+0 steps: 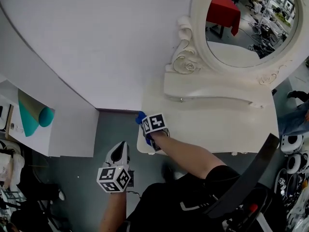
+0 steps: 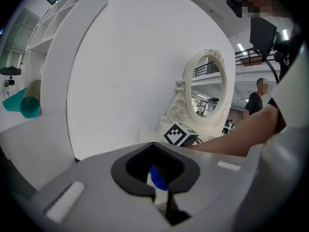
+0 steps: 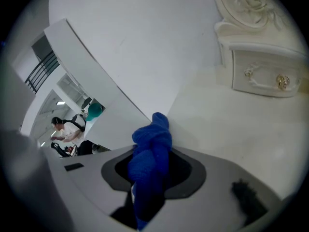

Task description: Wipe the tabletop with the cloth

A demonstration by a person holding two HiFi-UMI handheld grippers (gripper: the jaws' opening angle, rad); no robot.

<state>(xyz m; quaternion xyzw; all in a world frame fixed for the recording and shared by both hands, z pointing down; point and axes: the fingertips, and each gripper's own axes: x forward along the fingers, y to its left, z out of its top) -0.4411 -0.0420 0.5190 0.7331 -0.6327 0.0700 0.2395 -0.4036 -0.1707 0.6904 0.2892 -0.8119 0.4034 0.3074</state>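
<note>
Left gripper [image 1: 119, 154] hangs off the table, near and left of it, jaws drawn together with nothing between. Right gripper [image 1: 146, 127], the nearer to the work, clamps the blue cloth [image 1: 140, 117] at the near-left corner of the tabletop [image 1: 212, 124]. The bare surface extends rightward. The cloth is bunched into a lumpy wad.

No text, label or number is readable.
</note>
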